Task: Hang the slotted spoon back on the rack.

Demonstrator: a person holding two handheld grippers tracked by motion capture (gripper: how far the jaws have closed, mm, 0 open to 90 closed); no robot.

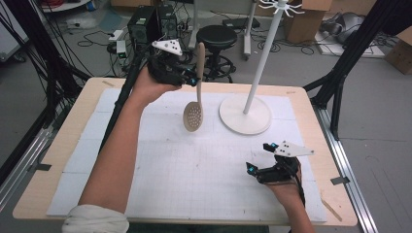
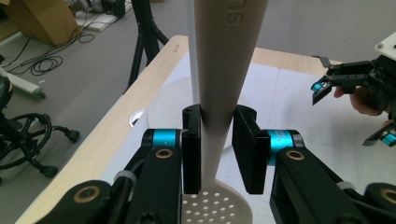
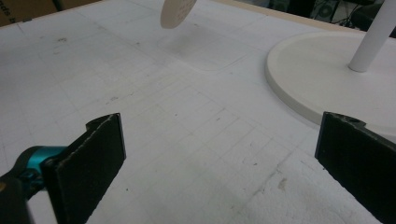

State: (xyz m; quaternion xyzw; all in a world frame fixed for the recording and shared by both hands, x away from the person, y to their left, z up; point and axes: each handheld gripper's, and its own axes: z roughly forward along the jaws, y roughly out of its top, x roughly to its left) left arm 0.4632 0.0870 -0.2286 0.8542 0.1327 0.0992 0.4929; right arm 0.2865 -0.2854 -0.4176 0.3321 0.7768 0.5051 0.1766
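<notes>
- Left tool (image 1: 193,80) is clamped on the handle of the slotted spoon (image 1: 194,114), roughly at mid-handle. In the left gripper view both black pads press flat against the handle (image 2: 217,100), so the grip looks solid.
- Spoon is up in the air over the far half of the tabletop (image 1: 63,145), hanging near upright — perforated bowl down, handle tip up — and not touching the white mat.
- The white stand (image 1: 245,114) with hooks at the top (image 1: 279,7) sits just to the spoon's right. Spoon and stand are apart; nothing hangs on the hooks as far as I can see.
- Right tool (image 1: 260,158) rests low near the front right of the mat, jaws wide apart, holding nothing; its own view shows bare mat between the pads (image 3: 88,165).
- My read: the pick-up is done, and the hanging is what's left — lift the handle end to a hook and let go. Can't tell if the handle has a hole for that.
</notes>
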